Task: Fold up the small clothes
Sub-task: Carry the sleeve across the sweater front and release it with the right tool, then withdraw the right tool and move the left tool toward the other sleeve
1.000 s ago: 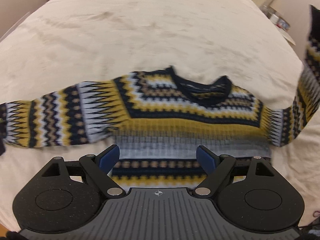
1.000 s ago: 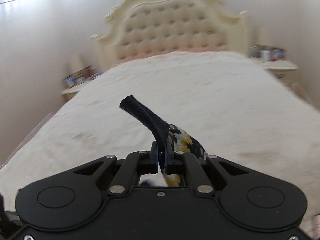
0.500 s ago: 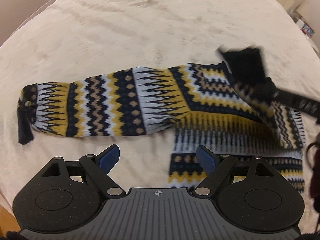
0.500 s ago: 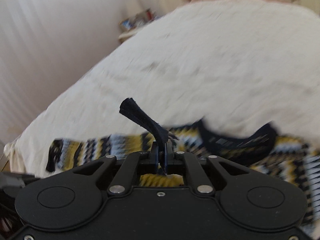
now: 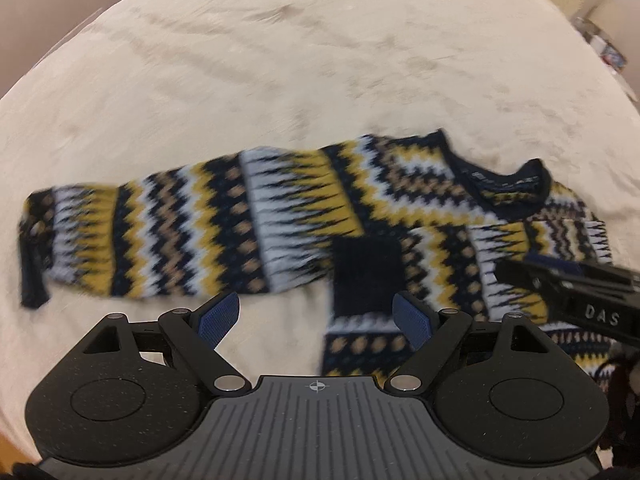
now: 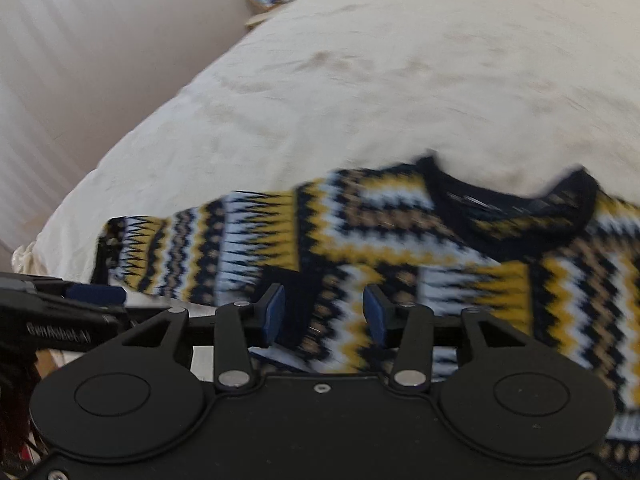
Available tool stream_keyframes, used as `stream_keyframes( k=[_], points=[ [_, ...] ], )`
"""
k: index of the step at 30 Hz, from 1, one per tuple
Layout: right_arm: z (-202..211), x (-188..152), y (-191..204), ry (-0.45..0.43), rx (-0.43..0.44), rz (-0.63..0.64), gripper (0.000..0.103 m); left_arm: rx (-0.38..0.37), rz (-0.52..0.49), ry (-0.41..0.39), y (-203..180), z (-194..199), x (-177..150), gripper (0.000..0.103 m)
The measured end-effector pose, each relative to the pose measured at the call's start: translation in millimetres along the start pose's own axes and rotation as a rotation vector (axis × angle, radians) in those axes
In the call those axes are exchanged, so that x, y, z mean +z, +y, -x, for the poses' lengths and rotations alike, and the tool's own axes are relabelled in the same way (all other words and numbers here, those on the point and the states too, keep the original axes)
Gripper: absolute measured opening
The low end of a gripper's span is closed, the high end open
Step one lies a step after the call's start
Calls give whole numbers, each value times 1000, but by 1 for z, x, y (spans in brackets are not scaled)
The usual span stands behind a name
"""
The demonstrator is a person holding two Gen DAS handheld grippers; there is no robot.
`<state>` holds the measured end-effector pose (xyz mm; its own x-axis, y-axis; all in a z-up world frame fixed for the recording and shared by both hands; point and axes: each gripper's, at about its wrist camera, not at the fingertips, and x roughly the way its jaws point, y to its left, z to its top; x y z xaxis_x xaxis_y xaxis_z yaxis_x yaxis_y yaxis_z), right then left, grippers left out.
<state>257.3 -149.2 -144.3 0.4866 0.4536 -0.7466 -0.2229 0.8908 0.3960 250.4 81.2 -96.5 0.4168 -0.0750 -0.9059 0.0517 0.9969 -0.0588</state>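
**On the bed: sweater w/ one sleeve folded in**

Sweater point(image 5: 304, 216) lies flat on the cream bed cover point(image 5: 280, 60), neck opening toward the far end of the bed. One sleeve stretched straight out to the side. Other sleeve point(image 6: 348, 304) folded over the sweater's chest, dark cuff point(image 5: 368, 272) at mid-body.

Right gripper point(image 6: 324, 316) just above that folded sleeve; jaws have just been opening, now partly spread, pads not pressing the knit, sleeve below the gap.

Left gripper point(image 5: 316, 316) hovers near the sweater's hem edge, jaws spread wide, nothing pinched.

Frames motion-blurred.
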Motion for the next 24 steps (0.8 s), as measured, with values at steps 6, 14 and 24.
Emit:
stream_keyframes(
  k=[6,14,24],
  points=[
    [31,-17,-63,-16,-124,-118,68,-93,-81,-33,-42,-20,6,85],
    [72,-26,-156,-62,-262,-261,95,-84,-158,-11,-82,-52,2,85],
    [62,-12,-246,-27,-268,-379,97,-5,-93,87,-84,-101,-7,86]
  ],
)
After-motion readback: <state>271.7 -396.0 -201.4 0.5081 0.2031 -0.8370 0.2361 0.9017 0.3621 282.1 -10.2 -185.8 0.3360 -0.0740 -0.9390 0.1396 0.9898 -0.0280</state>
